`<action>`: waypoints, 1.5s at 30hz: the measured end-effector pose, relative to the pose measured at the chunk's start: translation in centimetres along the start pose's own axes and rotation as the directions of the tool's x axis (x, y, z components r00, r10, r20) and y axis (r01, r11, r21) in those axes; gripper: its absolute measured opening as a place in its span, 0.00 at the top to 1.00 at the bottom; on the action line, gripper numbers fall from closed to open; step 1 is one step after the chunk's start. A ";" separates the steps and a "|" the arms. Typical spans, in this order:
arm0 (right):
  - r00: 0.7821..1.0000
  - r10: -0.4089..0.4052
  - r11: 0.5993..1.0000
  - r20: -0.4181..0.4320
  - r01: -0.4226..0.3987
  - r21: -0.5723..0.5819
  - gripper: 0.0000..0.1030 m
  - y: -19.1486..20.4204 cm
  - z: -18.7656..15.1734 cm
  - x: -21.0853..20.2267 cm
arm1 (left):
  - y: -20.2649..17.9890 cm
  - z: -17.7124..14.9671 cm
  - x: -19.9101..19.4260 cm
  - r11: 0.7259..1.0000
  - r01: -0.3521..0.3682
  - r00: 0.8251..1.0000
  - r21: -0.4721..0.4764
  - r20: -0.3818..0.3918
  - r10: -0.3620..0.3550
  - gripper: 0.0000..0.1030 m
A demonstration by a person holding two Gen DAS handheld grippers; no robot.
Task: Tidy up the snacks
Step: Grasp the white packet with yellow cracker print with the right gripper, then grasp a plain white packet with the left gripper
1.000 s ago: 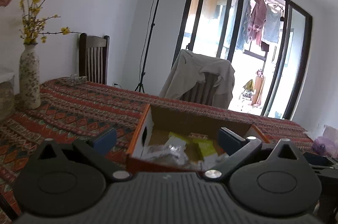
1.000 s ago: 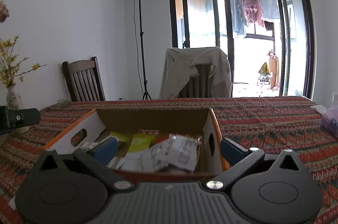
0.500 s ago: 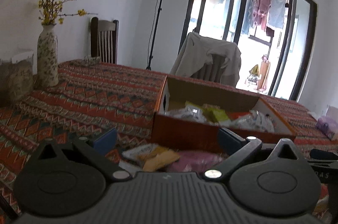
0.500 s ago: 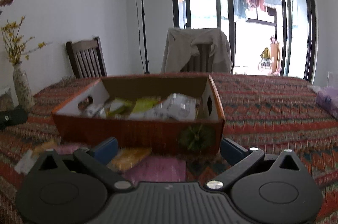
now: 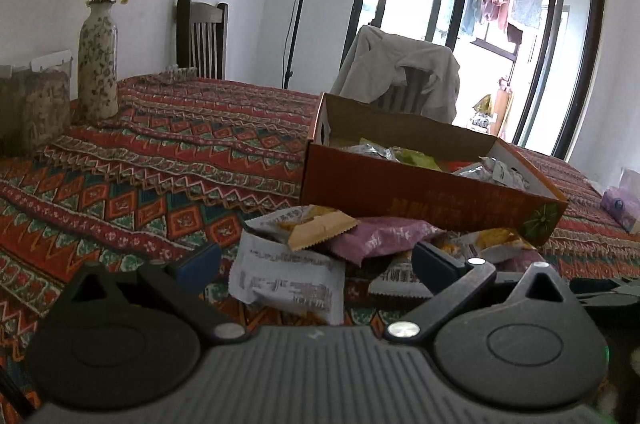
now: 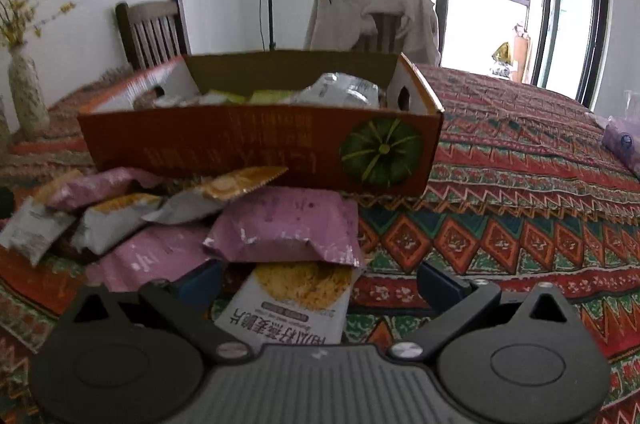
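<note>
An orange cardboard box point(image 5: 420, 192) point(image 6: 240, 148) with several snack packets inside sits on the patterned tablecloth. A pile of loose packets lies in front of it: a white packet point(image 5: 288, 280), a purple packet point(image 5: 380, 236) point(image 6: 288, 224), and a white-and-yellow noodle packet point(image 6: 296, 300). My left gripper point(image 5: 316, 264) is open and empty, low over the white packet. My right gripper point(image 6: 320, 280) is open and empty, its fingers either side of the noodle packet.
A flowered vase point(image 5: 98, 60) and a grey container point(image 5: 34, 108) stand at the table's left. Two chairs point(image 6: 154, 28) stand behind the table, one draped with a jacket point(image 5: 400, 72). A purple tissue pack point(image 6: 622, 144) lies at the right.
Both grippers have come down and back from above the box toward the loose packets in front of it. Both stay open.
</note>
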State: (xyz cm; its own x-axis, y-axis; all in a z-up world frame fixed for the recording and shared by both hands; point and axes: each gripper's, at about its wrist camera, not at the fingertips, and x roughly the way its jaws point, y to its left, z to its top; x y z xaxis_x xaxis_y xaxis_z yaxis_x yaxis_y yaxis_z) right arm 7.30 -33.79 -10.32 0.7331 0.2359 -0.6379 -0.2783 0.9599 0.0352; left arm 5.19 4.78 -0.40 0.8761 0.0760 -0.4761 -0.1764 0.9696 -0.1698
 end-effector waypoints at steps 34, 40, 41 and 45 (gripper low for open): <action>0.968 0.083 0.991 0.237 -0.104 0.081 0.63 -5.1 -1.2 -6.6 | 0.3 0.4 4.0 0.990 -0.066 0.984 0.129 -0.154 0.085 0.00; 0.967 0.092 0.990 0.237 -0.114 0.079 0.63 -4.9 -1.4 -6.6 | 0.5 0.4 7.3 0.984 -0.103 0.960 0.145 -0.245 0.137 0.00; 0.967 0.093 0.990 0.237 -0.115 0.079 0.63 -4.9 -1.5 -6.6 | 0.5 0.5 7.5 0.984 -0.108 0.959 0.144 -0.244 0.141 0.00; 0.967 0.098 0.990 0.234 -0.119 0.077 0.63 -4.8 -1.6 -6.4 | 0.4 0.4 7.5 0.983 -0.114 0.961 0.144 -0.236 0.146 0.02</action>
State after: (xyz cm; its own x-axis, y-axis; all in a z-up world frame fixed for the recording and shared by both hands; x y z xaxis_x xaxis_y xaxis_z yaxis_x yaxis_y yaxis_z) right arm 2.93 -40.17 -7.59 0.8271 0.3578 -0.4334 -0.3148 0.9338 0.1702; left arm 11.82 5.81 -3.70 0.7100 0.1595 -0.6859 -0.2086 0.9779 0.0114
